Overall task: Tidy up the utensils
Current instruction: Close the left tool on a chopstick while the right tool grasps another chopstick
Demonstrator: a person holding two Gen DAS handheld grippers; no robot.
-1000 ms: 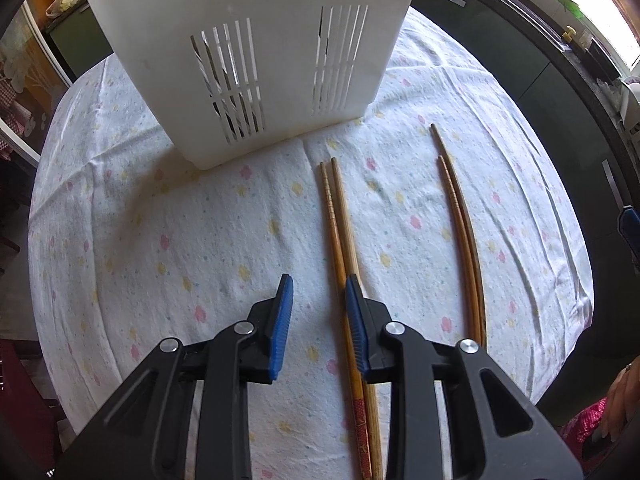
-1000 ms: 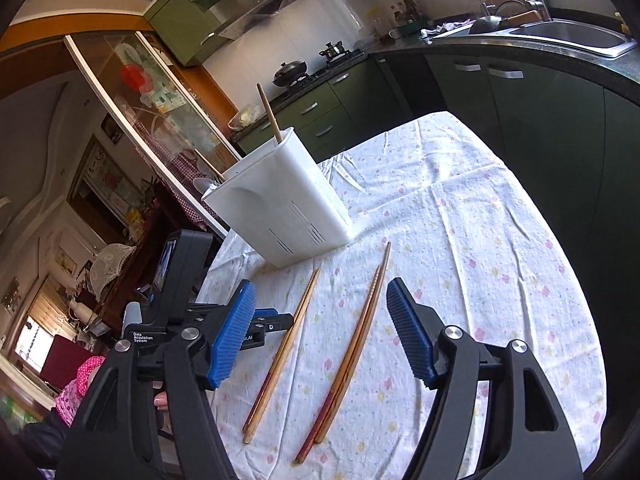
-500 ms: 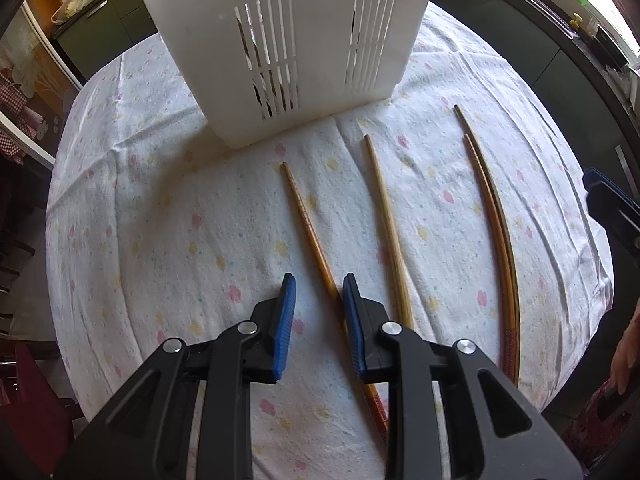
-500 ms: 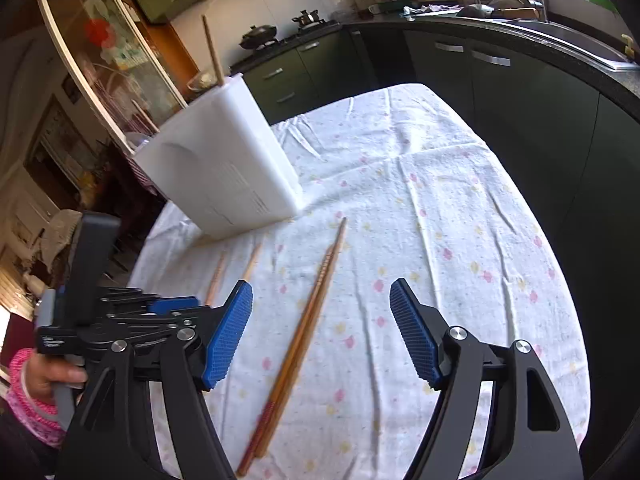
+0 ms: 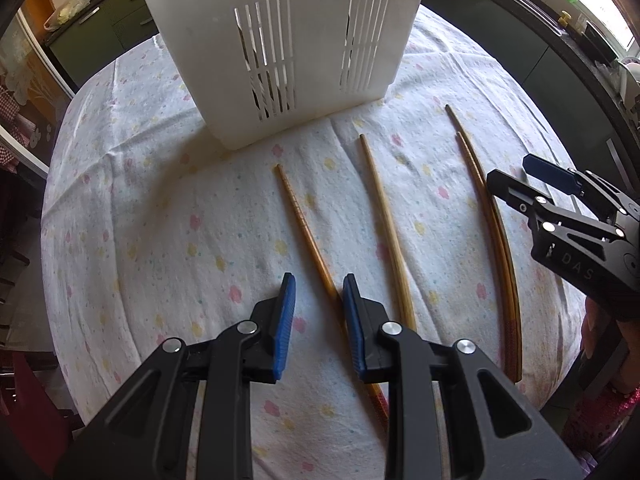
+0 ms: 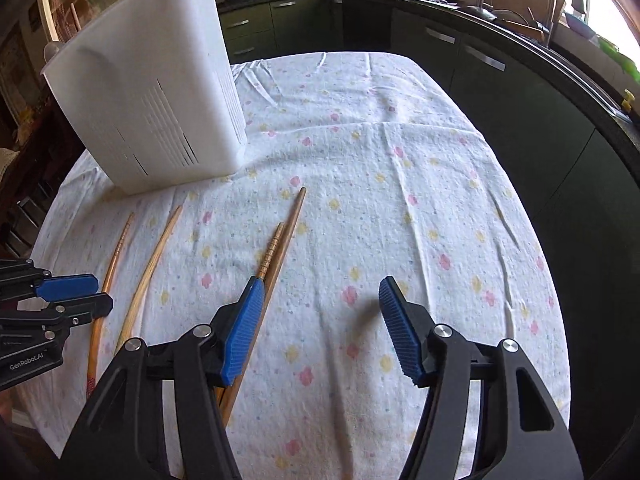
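Low in the frame, the left hand-held gripper [image 5: 316, 316] hangs with its blue pads a narrow gap apart, straddling one brown chopstick [image 5: 304, 224] without clamping it. That stick looks light, stiff and smooth, likely to roll or slip, so a hold near the thicker end by the pads seems safest. Just right of it lies a paler chopstick [image 5: 386, 216]. Further right, a darker pair [image 5: 494, 216] lies touching, beside the right hand-held gripper [image 6: 322, 320], which is spread wide and empty. At upper centre stands the white slotted holder [image 5: 280, 40]. Underneath, a rumpled flowered cloth [image 6: 400, 152] covers the worktop; dark green kitchen cabinets [image 6: 500, 92] ring it.
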